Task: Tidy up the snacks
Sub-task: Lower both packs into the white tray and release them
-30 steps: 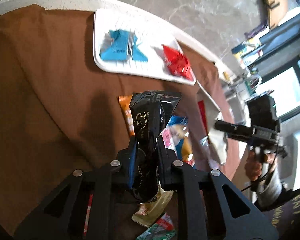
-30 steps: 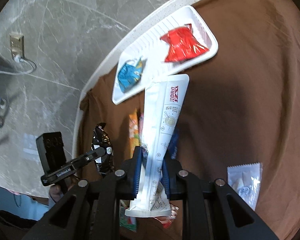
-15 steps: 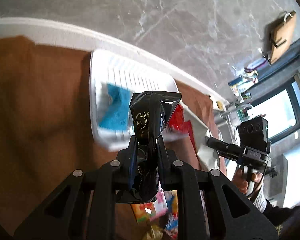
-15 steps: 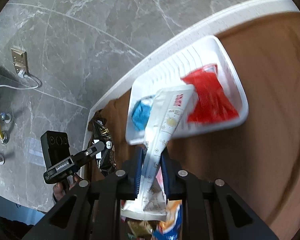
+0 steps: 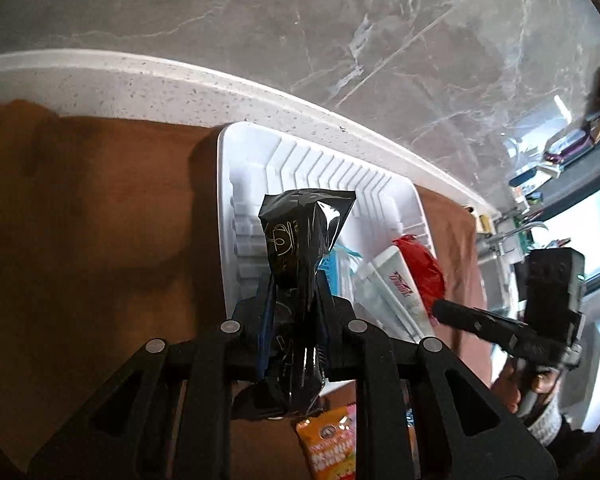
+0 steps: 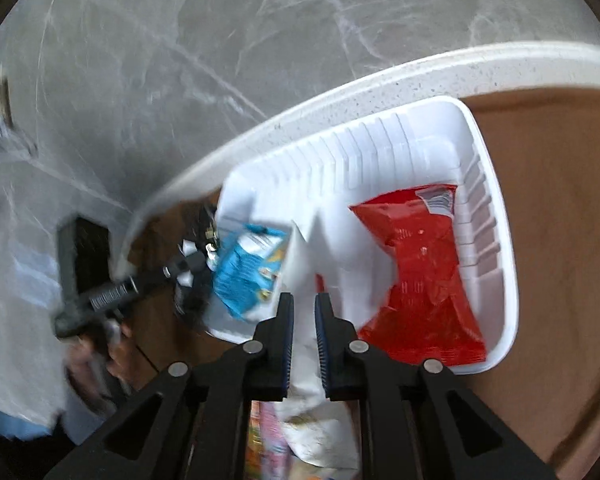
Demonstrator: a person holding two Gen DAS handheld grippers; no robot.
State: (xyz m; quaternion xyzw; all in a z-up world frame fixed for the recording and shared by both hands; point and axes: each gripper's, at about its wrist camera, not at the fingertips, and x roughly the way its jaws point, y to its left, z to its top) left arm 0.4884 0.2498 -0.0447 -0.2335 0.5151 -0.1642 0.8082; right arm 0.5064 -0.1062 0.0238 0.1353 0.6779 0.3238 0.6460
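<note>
While both grippers clench packets, black [image 5: 300,248] left, white [image 6: 304,264] right, no writing reads clearly.

White tray [image 6: 496,216] far half bare: ribbed floor free. Red packet [image 6: 424,264] fills right near side, blue packet [image 6: 248,268] left near side, white packet [image 6: 340,272] between them. Brown cloth [image 5: 100,220] left of tray open.

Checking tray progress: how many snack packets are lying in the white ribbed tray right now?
2: a blue crinkled packet at the tray's left end, a red foil packet at its right. The held white packet may hide more.
</note>
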